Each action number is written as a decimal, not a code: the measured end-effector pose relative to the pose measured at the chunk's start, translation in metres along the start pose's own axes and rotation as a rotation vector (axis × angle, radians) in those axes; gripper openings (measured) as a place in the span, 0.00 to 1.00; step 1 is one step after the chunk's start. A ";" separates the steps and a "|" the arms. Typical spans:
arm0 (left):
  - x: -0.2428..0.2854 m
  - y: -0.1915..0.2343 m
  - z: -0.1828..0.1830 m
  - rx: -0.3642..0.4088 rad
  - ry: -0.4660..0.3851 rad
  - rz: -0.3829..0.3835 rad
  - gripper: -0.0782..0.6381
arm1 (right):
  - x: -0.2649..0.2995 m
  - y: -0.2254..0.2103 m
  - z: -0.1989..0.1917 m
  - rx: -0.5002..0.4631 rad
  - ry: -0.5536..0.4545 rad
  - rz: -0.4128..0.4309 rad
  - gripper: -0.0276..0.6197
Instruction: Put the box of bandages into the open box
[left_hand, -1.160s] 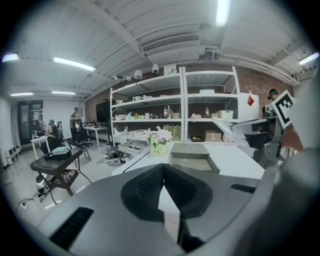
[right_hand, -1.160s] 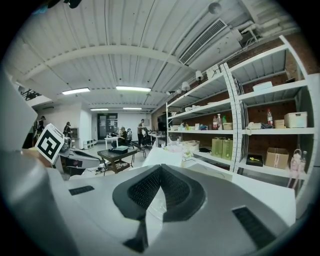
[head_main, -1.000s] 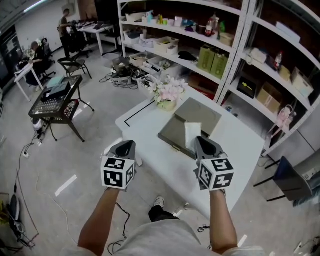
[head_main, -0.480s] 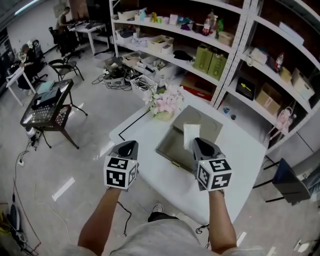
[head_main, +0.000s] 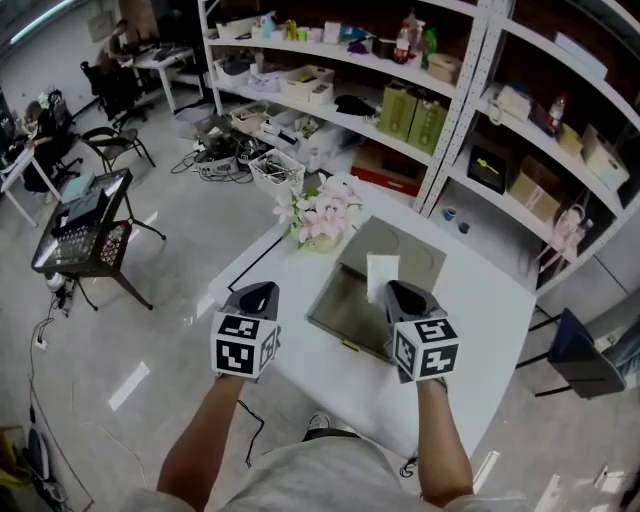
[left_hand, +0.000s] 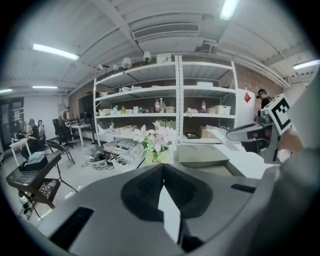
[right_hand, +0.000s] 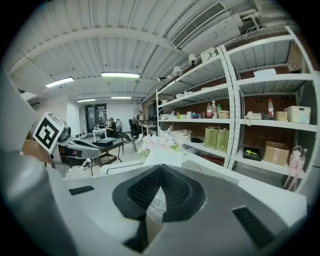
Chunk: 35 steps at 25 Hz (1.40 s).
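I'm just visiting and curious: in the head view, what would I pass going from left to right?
Black stand → left gripper → flowers → right gripper holding the bandage box → dark chair.

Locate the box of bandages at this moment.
Head view, centre-right: the box of bandages is clamped in the right claw, over the open box on the white table, with the potted flowers beyond to the left.

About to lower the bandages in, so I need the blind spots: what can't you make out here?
- Floor of the open box: in the head view the right gripper covers its near corner; in the left gripper view its own wall hides it.
- Print on the box of bandages: too small in the head view; its lower end is inside the jaws.
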<state>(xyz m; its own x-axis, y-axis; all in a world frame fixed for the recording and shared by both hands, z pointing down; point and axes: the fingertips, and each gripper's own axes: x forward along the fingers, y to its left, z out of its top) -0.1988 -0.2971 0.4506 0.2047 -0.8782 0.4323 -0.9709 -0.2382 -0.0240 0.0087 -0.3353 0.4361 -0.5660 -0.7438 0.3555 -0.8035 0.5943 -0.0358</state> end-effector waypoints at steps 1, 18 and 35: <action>0.004 0.000 0.000 0.000 0.003 -0.002 0.11 | 0.004 -0.002 -0.004 0.001 0.011 -0.001 0.05; 0.051 -0.005 -0.015 0.000 0.063 -0.092 0.11 | 0.041 -0.011 -0.075 -0.033 0.209 -0.023 0.05; 0.072 0.005 -0.011 0.062 0.089 -0.216 0.11 | 0.059 -0.004 -0.122 0.017 0.347 -0.095 0.05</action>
<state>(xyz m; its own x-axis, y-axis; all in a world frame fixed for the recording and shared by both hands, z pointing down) -0.1905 -0.3569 0.4920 0.3922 -0.7648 0.5112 -0.8958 -0.4439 0.0232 0.0007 -0.3444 0.5709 -0.3947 -0.6458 0.6536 -0.8543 0.5198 -0.0022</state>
